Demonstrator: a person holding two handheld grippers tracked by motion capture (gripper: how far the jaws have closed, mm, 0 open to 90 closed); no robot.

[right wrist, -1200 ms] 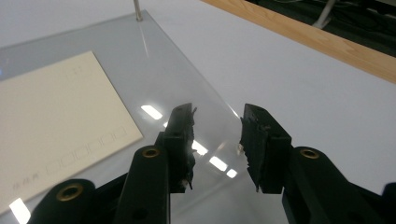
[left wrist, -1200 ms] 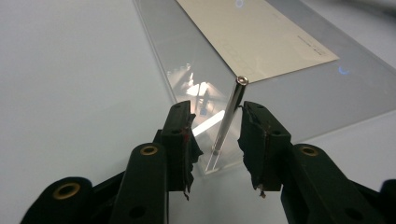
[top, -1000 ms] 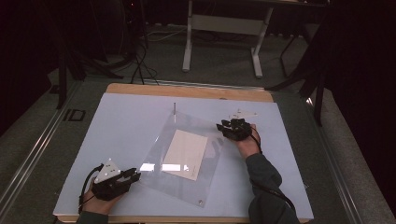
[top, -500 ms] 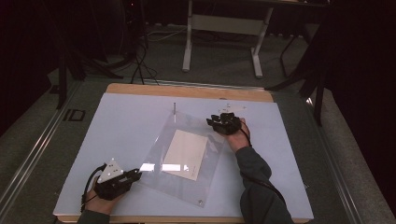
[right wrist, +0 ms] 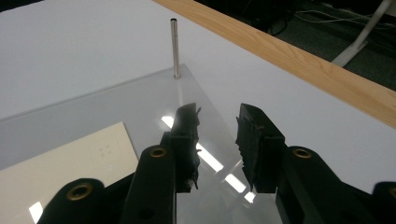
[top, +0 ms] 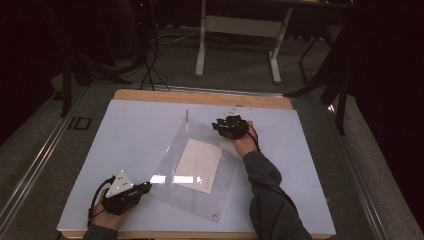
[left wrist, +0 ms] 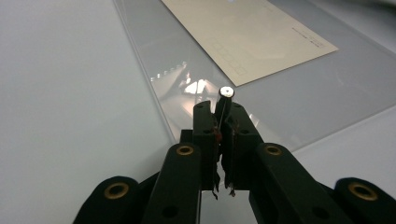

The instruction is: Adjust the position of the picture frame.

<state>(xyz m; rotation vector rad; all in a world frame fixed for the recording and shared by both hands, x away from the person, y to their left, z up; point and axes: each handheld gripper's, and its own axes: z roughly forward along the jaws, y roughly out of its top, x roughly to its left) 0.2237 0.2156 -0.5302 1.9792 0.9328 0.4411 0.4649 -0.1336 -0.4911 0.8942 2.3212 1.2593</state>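
A clear plastic sheet (top: 226,192) lies askew on the white table, with a cream card (top: 198,159) at its middle. A thin metal post (top: 187,117) stands upright at the sheet's far corner. My left gripper (top: 146,187) sits at the sheet's near left corner. In the left gripper view its jaws have just been closing and now pinch a short silver-tipped pin (left wrist: 226,92) over the sheet (left wrist: 303,107). My right gripper (top: 220,126) hovers at the sheet's far right edge, open and empty, and the post (right wrist: 174,46) stands just ahead of it (right wrist: 217,122).
The table's wooden far edge (top: 200,97) runs behind the post. White tabletop (top: 130,135) spreads left of the sheet. A small hole (top: 214,216) marks the sheet's near corner. Beyond the table, a stand's legs (top: 201,60) and cables rest on the dark floor.
My right hand has moved left along the sheet's far edge, closer to the upright post. The left hand has stayed at the near left corner.
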